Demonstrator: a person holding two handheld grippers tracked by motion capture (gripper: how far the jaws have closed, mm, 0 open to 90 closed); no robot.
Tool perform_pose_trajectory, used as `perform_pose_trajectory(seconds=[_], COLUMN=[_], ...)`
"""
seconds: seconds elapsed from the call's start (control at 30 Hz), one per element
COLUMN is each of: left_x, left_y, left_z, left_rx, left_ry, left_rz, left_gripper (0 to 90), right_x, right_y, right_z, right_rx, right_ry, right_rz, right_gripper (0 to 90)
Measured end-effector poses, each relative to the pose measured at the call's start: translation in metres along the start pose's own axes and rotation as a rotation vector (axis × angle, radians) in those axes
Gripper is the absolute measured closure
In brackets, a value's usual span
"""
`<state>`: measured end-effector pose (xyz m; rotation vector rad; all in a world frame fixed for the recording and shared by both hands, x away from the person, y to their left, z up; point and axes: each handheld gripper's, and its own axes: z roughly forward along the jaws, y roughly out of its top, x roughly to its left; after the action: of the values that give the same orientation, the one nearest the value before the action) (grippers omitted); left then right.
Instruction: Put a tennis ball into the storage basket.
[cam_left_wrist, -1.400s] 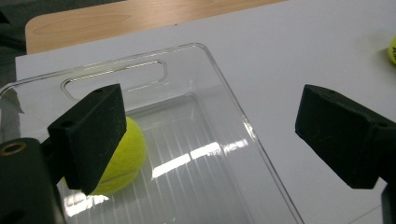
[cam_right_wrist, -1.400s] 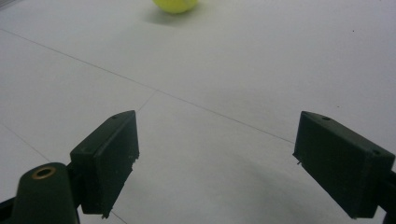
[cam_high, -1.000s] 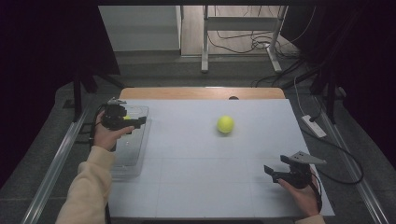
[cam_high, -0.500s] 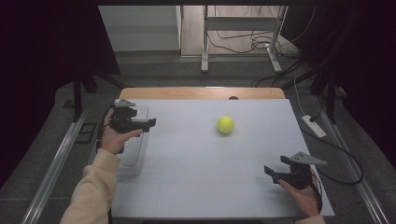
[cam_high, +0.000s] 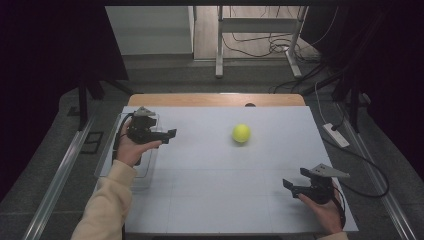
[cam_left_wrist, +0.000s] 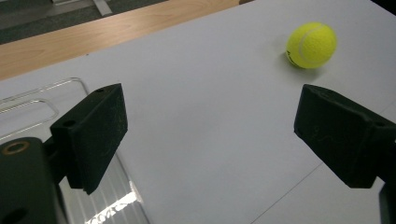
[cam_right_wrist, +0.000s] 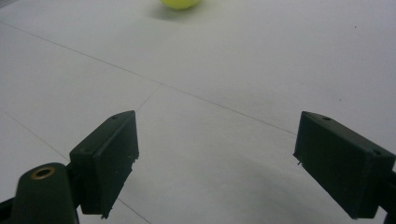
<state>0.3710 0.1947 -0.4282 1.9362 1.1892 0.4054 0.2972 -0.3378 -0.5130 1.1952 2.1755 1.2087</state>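
1. The left claw (cam_high: 170, 135), jaws spread wide and empty, has moved off the clear plastic tray (cam_high: 107, 150) at the counter's left edge, rightward toward the yellow felt tennis ball (cam_high: 241, 133).
2. The ball sits alone mid-counter, well apart from both claws; judging by the shift, a reach for it has begun.
3. The right claw (cam_high: 294, 181) rests unmoved near the white counter (cam_high: 210, 200) front, open and empty.
4. The right gripper view crops the ball (cam_right_wrist: 181, 3) at its top edge.

Spread tongs (cam_right_wrist: 212, 163) over table (cam_right_wrist: 261, 70), ball (cam_right_wrist: 181, 3) beyond.
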Motion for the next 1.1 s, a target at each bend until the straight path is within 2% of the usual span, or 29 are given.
perform_pose_trajectory(seconds=[0.57,1.1], left_x=[-0.018,-0.036], left_y=[0.006,0.019], left_z=[0.010,0.031], left_rx=[0.005,0.022], left_ry=[-0.029,-0.062], left_rz=[0.040,0.090], left_gripper=[10.6,10.7], right_x=[-0.003,0.001], right_y=[0.001,0.004], right_z=[0.000,0.001], right_rx=[-0.006,-0.015], right_ry=[-0.006,-0.005], right_rz=[0.005,-0.003], right_gripper=[13.8,13.8])
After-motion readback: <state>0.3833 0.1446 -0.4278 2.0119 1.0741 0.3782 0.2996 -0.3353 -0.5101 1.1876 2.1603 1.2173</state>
